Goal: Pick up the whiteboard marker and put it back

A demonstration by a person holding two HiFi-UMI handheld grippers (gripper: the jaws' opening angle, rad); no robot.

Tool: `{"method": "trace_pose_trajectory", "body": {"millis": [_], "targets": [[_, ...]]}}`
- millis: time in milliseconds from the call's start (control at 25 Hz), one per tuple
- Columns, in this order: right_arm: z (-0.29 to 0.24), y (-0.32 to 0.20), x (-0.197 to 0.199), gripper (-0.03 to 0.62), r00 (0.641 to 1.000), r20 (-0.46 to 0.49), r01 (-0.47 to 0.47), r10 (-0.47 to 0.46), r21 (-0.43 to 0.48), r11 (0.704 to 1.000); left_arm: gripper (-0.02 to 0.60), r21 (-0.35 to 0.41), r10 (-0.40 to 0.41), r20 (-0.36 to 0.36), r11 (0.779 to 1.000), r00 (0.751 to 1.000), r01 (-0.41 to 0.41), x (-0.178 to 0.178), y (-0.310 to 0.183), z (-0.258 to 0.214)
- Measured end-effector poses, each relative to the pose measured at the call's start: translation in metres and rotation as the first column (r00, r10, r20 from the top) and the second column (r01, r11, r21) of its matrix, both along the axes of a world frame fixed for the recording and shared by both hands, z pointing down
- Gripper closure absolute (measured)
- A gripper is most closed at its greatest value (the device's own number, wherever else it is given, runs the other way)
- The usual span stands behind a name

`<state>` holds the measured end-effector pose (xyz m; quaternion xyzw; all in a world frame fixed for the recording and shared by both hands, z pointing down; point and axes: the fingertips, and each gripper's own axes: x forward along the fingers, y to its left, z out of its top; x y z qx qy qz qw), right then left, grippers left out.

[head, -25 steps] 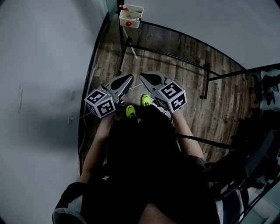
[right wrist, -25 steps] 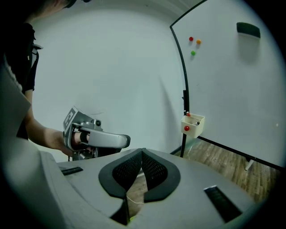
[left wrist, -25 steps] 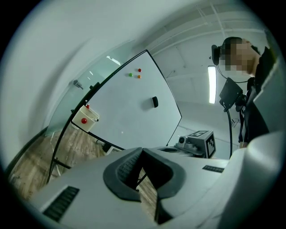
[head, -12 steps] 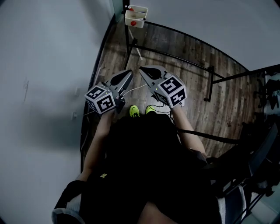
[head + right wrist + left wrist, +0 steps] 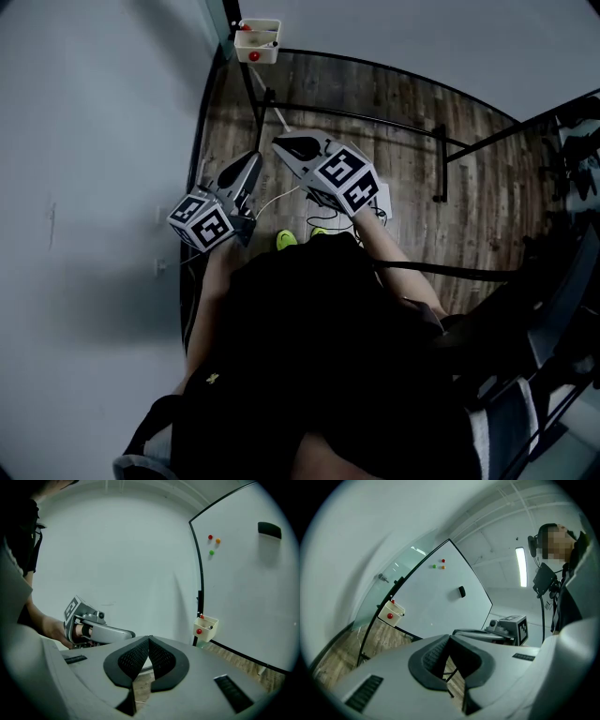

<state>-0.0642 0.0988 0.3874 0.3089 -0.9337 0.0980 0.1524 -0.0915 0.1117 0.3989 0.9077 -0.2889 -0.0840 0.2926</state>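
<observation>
Both forearms reach forward from the person's body, with the two grippers side by side above the wooden floor [image 5: 394, 112] and their noses angled in toward each other. The left gripper [image 5: 253, 157] lies about level, and its own view shows the two ribbed pads meeting at the tips with nothing between them. The right gripper [image 5: 279, 142] tips slightly downward; its pads are also pressed together and empty. In the right gripper view a hand [image 5: 52, 631] wraps the left gripper's handle.

Each gripper's cube shows black-and-white square patterns, not readable words.

Ahead stands the whiteboard [image 5: 248, 592] on its dark frame, well apart from both grippers. A cream tray [image 5: 206, 626] hangs at its lower corner with a red dot on its front and a red-topped stick standing in it — possibly the whiteboard marker, though too small to be sure. Red, orange and green magnets [image 5: 211, 552] and a black eraser [image 5: 269, 529] sit higher on the board.
</observation>
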Motion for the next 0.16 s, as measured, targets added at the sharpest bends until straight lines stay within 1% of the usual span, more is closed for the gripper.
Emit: {"method": "trace_pose_trajectory", "body": {"millis": [160], "targets": [[-0.0016, -0.0002, 0.0048, 0.583, 1.0, -0.003, 0.006, -0.006, 0.001, 1.0, 0.58, 0.0, 0.005, -0.009, 1.0, 1.0, -0.005, 0.0096, 0.0036, -0.0015]]}}
